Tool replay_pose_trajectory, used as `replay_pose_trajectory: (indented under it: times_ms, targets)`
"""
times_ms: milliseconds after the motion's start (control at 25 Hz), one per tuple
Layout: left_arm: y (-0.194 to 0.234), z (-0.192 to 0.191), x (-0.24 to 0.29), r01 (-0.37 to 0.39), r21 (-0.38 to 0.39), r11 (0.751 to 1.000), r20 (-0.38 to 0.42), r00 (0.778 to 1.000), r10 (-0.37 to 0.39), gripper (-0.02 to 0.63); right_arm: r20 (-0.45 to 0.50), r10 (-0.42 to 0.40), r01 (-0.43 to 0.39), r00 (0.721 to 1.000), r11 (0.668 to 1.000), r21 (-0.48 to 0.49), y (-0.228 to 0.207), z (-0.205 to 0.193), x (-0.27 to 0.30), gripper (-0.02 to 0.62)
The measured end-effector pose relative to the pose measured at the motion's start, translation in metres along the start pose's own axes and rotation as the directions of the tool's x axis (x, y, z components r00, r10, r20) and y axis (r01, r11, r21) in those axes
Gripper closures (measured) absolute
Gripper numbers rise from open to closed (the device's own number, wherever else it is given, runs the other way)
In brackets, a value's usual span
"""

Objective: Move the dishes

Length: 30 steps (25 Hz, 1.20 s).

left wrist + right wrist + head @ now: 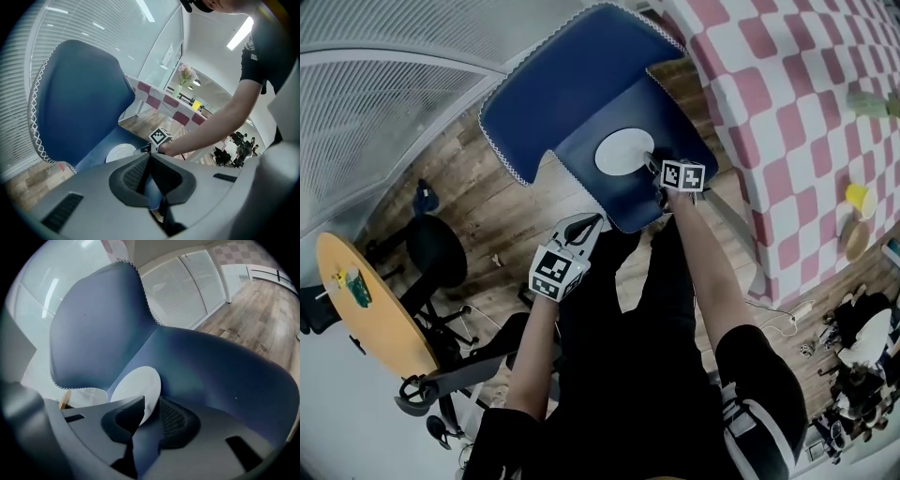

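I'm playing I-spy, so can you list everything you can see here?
Padded blue chair with white stitched edge: one, blue, centre.
Round white plate: one, white, on the chair's seat.
Table under checked cloth: one, pink and white, right.
Small yellow cup: one, yellow, on that table.
Round wooden table: one, yellow, left.
Black swivel chair: one, black, beside it.
Right gripper: one, grey, jaws around the plate's rim.
Left gripper: one, grey, shut, empty, near the chair's front.
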<state>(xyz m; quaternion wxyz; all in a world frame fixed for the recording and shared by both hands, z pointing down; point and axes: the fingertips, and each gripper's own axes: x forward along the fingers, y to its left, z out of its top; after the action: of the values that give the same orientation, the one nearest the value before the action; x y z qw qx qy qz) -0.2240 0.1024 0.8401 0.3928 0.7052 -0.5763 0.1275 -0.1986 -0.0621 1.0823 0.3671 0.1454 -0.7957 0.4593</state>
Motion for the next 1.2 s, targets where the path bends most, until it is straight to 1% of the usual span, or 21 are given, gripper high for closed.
replay_pose_trajectory:
  times_ms: [40,80,160,200,320,480,600,840,1080,1200]
  targets:
    - [0.0,0.002,0.0,0.001,0.001,1.0,0.006,1.0,-0.001,0.583,0.005,0.008,-0.008,1.0,1.0,0.022,0.001,0.0,0.002,0.488]
    - [0.001,0.004,-0.001,0.001,-0.001,1.0,0.013,1.0,-0.001,0.583,0.019,0.018,-0.019,1.0,0.997,0.068,0.001,0.001,0.004,0.485]
    - [0.003,0.009,-0.003,-0.003,-0.008,1.0,0.026,1.0,0.003,0.583,0.055,0.039,-0.048,0.998,0.981,0.187,-0.001,0.002,0.005,0.509]
    - [0.003,0.01,-0.004,-0.005,-0.01,1.0,0.03,1.0,0.005,0.583,0.066,0.045,-0.059,0.997,0.972,0.227,-0.001,0.003,0.006,0.52]
    - [0.003,0.014,-0.006,-0.002,-0.009,1.0,0.042,0.999,0.003,0.583,0.082,0.072,-0.091,0.994,0.96,0.266,0.0,0.004,0.006,0.537]
    - [0.0,0.017,-0.01,0.007,-0.022,1.0,0.052,0.999,-0.006,0.583,0.135,0.13,-0.169,0.982,0.929,0.331,0.008,0.01,-0.003,0.557]
    - [-0.004,0.02,-0.016,0.011,-0.023,1.0,0.046,0.999,-0.01,0.583,0.143,0.15,-0.19,0.978,0.926,0.327,0.021,0.013,-0.011,0.563]
    - [-0.018,0.04,-0.032,0.018,-0.011,1.0,0.045,0.999,-0.018,0.583,0.086,0.159,-0.176,0.984,0.949,0.262,0.045,0.016,-0.027,0.566]
    - [-0.035,0.059,-0.058,0.022,-0.01,1.0,0.041,0.999,-0.021,0.583,0.088,0.164,-0.182,0.983,0.944,0.274,0.074,0.019,-0.056,0.566]
    - [-0.045,0.073,-0.073,0.025,0.004,1.0,0.038,0.999,-0.026,0.583,0.085,0.162,-0.179,0.983,0.947,0.267,0.088,0.024,-0.077,0.566]
